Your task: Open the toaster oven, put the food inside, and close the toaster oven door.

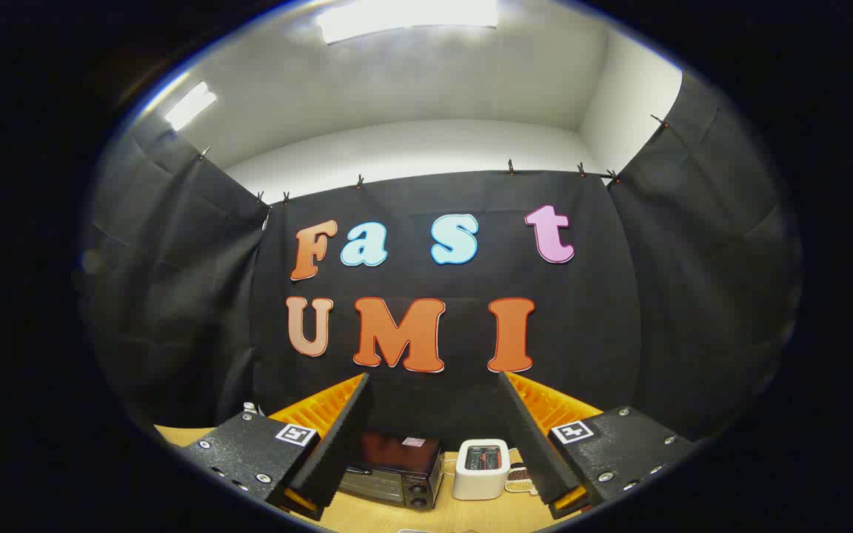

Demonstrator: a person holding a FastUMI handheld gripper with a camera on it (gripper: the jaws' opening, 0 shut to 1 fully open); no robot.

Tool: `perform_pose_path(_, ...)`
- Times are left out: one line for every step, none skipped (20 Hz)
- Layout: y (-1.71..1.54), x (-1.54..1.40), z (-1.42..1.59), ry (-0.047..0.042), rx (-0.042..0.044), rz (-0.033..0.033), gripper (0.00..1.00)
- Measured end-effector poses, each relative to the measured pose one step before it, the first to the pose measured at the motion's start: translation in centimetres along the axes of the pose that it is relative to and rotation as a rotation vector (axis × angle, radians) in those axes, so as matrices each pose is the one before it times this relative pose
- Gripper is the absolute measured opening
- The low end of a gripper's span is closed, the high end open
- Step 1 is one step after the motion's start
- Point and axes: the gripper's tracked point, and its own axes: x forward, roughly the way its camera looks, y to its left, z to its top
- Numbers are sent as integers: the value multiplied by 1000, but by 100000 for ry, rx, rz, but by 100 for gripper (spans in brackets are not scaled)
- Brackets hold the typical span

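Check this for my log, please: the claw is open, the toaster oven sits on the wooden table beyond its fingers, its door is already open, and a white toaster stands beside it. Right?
One thing is wrong: the toaster oven door is closed, not open, as the gripper view shows. The rest holds: the claw is open with nothing between its fingers, the oven sits on the wooden table beyond them, and the white toaster stands beside it.

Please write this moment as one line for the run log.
phase: approach | gripper: open, holding nothing, raised | toaster oven: beyond fingers, door shut | white toaster: beside oven | food: by toaster, not picked
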Motion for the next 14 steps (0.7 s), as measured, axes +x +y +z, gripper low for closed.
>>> perform_pose_path(32, -214, 518, -1034, 107, -5, 99)
perform_pose_path(114, -199, 450, -748, 5, 338, 99)
perform_pose_path(26, -327, 212, -360, 218, 9, 99)
perform_pose_path(20, -135, 52, -83, 155, -69, 99)
perform_pose_path(-43, -153, 173, -204, -113, -289, 99)
perform_pose_path(-84, -76, 82, -176, -250, -246, 99)
perform_pose_path(89, -100, 77, 21, -310, -139, 99)
perform_pose_path(56, 136, 79, 73, -52, -232, 99)
perform_pose_path(130, 91, 159, 69, 50, -191, 99)
perform_pose_path(142, 42, 92, -31, 94, -150, 99)
perform_pose_path(169, 34, 84, 139, 40, -24, 99)
perform_pose_path(177, 103, -15, 445, 4, -24, 99)
perform_pose_path(190, 148, 12, 347, 184, 72, 99)
perform_pose_path(277, 178, 185, 51, 298, 136, 99)
